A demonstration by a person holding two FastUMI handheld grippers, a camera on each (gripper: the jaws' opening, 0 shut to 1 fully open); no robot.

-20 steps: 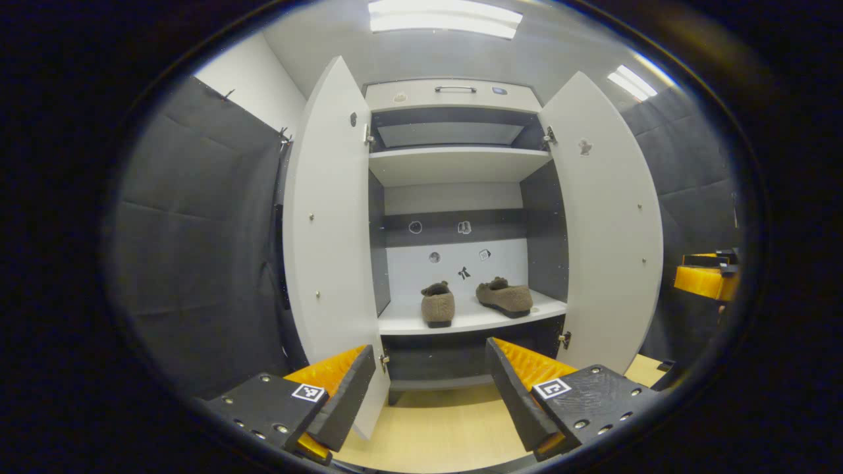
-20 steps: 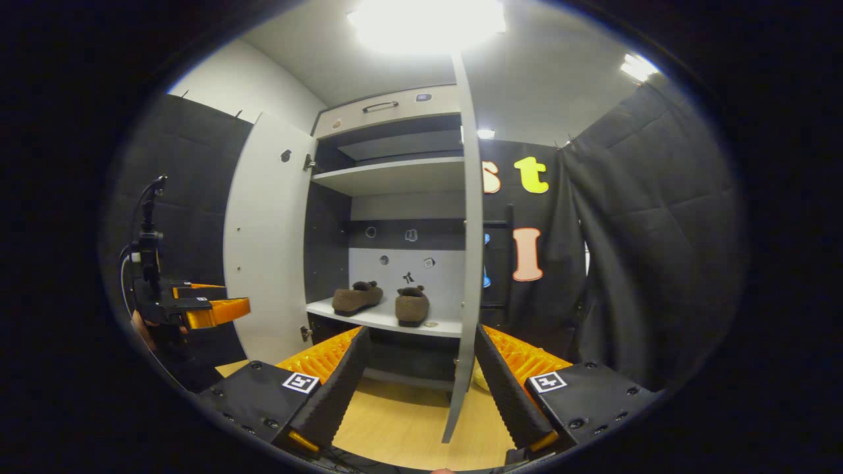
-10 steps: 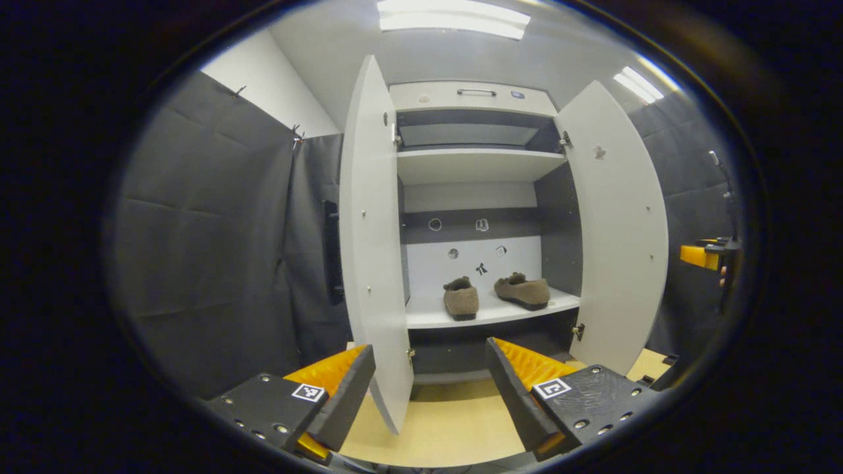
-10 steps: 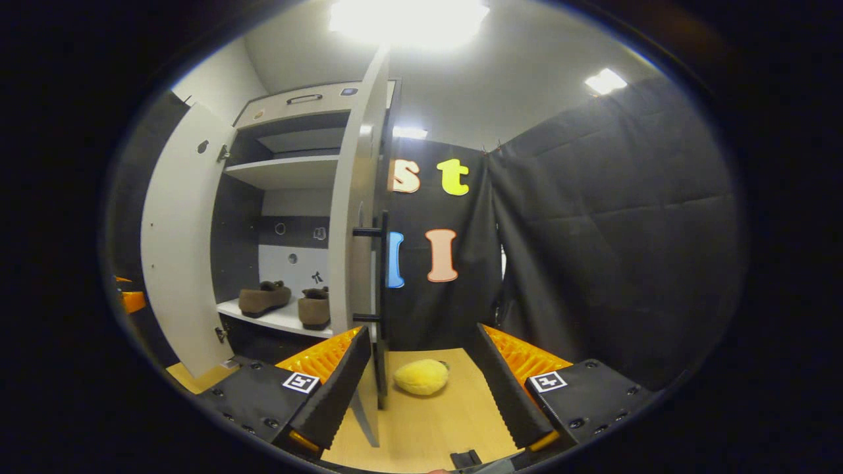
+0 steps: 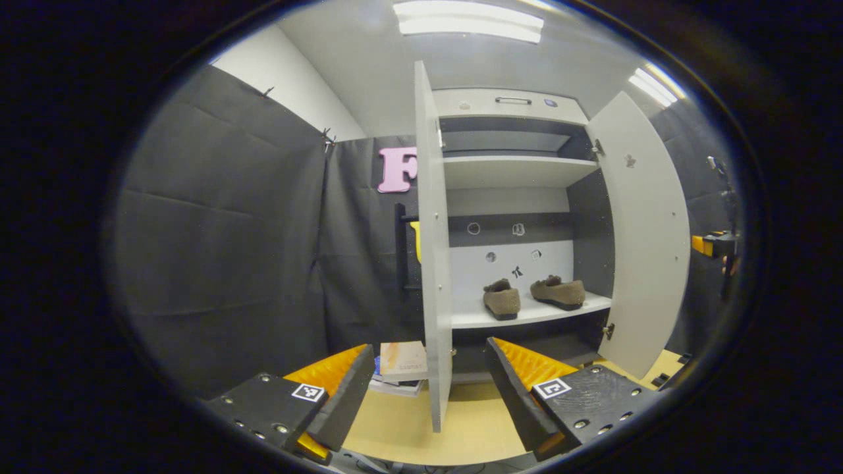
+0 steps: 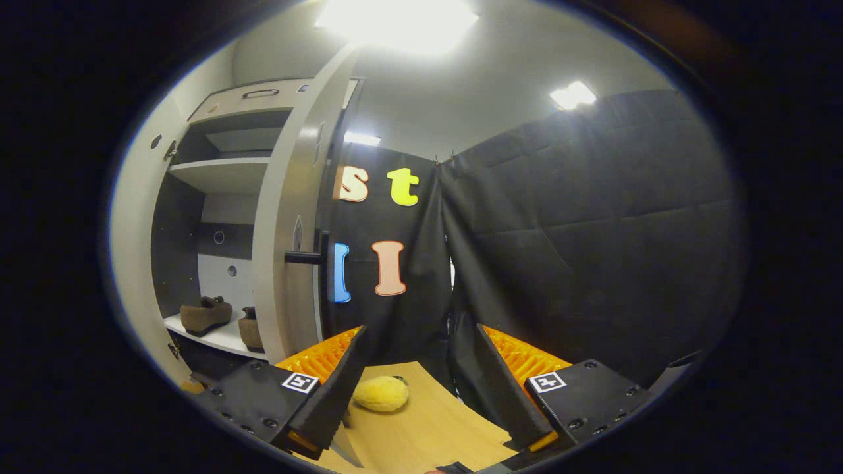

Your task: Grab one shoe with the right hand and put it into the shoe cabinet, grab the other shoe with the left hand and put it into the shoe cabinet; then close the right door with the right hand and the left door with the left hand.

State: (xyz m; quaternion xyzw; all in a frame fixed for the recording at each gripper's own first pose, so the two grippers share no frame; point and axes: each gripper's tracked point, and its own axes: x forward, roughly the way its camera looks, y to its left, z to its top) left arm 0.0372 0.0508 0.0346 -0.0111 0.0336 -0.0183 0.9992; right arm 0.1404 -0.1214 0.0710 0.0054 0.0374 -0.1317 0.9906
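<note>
Two brown fuzzy shoes (image 5: 502, 301) (image 5: 558, 291) stand side by side on the lower shelf (image 5: 533, 316) of the white shoe cabinet. Both doors stand open. In the left gripper view the left door (image 5: 431, 263) shows edge-on, its lower edge between the fingers of my open left gripper (image 5: 428, 395); the right door (image 5: 649, 243) swings out beyond. In the right gripper view the shoes (image 6: 205, 315) (image 6: 251, 329) sit behind the right door (image 6: 290, 230), whose black handle (image 6: 308, 257) faces me. My right gripper (image 6: 418, 395) is open and holds nothing.
A stack of books (image 5: 402, 368) lies on the wooden floor behind the left door. A yellow plush toy (image 6: 380, 394) lies on the floor by the right door. Black cloth walls close in on both sides. The other gripper (image 5: 711, 245) shows far right, past the right door.
Both grippers have swung outward. The left door went from face-on to edge-on in the left gripper view. The right gripper moved round to the right door's outer, handle side.
</note>
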